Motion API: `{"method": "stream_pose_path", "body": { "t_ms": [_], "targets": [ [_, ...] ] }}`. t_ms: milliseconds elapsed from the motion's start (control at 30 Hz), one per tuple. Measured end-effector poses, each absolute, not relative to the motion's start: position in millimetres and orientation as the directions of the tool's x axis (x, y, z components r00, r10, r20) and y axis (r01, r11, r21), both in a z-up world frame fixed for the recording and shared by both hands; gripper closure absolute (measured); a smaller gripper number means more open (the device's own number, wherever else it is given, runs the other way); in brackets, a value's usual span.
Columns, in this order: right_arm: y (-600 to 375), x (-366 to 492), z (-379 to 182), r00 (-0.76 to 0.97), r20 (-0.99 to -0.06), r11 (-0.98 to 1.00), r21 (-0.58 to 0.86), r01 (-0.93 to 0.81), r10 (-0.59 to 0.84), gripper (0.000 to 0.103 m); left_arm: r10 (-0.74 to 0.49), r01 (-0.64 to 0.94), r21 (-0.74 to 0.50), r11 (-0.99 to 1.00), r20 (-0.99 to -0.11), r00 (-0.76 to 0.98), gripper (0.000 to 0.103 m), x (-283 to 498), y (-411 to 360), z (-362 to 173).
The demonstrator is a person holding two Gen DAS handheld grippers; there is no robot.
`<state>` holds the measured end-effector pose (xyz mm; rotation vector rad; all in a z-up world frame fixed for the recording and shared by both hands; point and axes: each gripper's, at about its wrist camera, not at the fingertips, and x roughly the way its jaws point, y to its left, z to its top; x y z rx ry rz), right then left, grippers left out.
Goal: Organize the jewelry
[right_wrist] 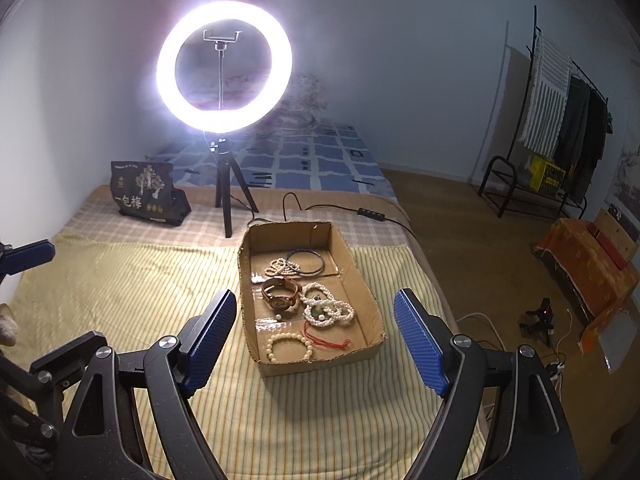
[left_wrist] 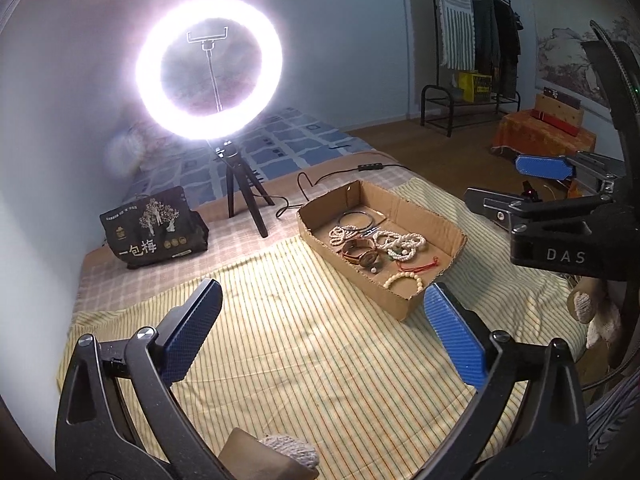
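A shallow cardboard box (right_wrist: pixel 366 292) (left_wrist: pixel 452 250) lies on a striped yellow cloth on the bed. In it are a cream bead bracelet (right_wrist: pixel 289 347) (left_wrist: pixel 404 281), a red cord (right_wrist: pixel 326 338), white bead strands (right_wrist: pixel 328 306) (left_wrist: pixel 400 242), a brown watch (right_wrist: pixel 281 294) (left_wrist: pixel 360 251), a dark bangle (right_wrist: pixel 304 261) and a small bead string (right_wrist: pixel 277 266). My left gripper (left_wrist: pixel 324 316) is open and empty above the cloth, left of the box. My right gripper (right_wrist: pixel 316 336) is open and empty, hovering above the box's near end; it also shows in the left wrist view (left_wrist: pixel 540 168).
A lit ring light (right_wrist: pixel 224 68) on a tripod (right_wrist: pixel 228 196) stands behind the box, its cable (right_wrist: pixel 360 213) running right. A dark printed bag (right_wrist: pixel 148 194) sits at the back left. A clothes rack (right_wrist: pixel 560 128) and an orange-covered stand (right_wrist: pixel 588 264) are on the floor at right.
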<state>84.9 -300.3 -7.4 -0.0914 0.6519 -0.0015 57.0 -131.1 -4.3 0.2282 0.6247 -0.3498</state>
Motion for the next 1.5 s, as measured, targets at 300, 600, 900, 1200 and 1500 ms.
{"method": "stream_pose_path", "body": {
  "t_ms": [300,600,900,1200,1500],
  "targets": [
    [-297.6,84.6,-8.6,0.794,-0.607,0.995,-0.091,-0.031,-0.03,0.022,-0.249,0.383,0.095,0.919,-0.614,0.749,0.0,59.0,-129.4,-6.1],
    [-299.2,83.6,-7.8,0.799,-0.6,0.996,-0.088,-0.026,-0.033,0.022,-0.252,0.385,0.093,0.918,-0.614,0.748,0.0,59.5,-128.9,-6.4],
    [-299.1,84.2,-8.2,0.8,-0.6,0.996,-0.091,-0.025,-0.035,0.022,-0.256,0.389,0.09,0.917,-0.615,0.746,0.0,59.4,-130.5,-7.4],
    [-298.4,83.8,-9.4,0.798,-0.602,0.995,-0.097,-0.031,-0.033,0.022,-0.256,0.39,0.09,0.917,-0.614,0.746,0.0,59.0,-131.6,-7.4],
    [-297.3,83.6,-10.5,0.795,-0.605,0.994,-0.101,-0.038,-0.031,0.022,-0.256,0.389,0.089,0.917,-0.616,0.745,0.0,59.1,-131.9,-7.5]
  ]
}}
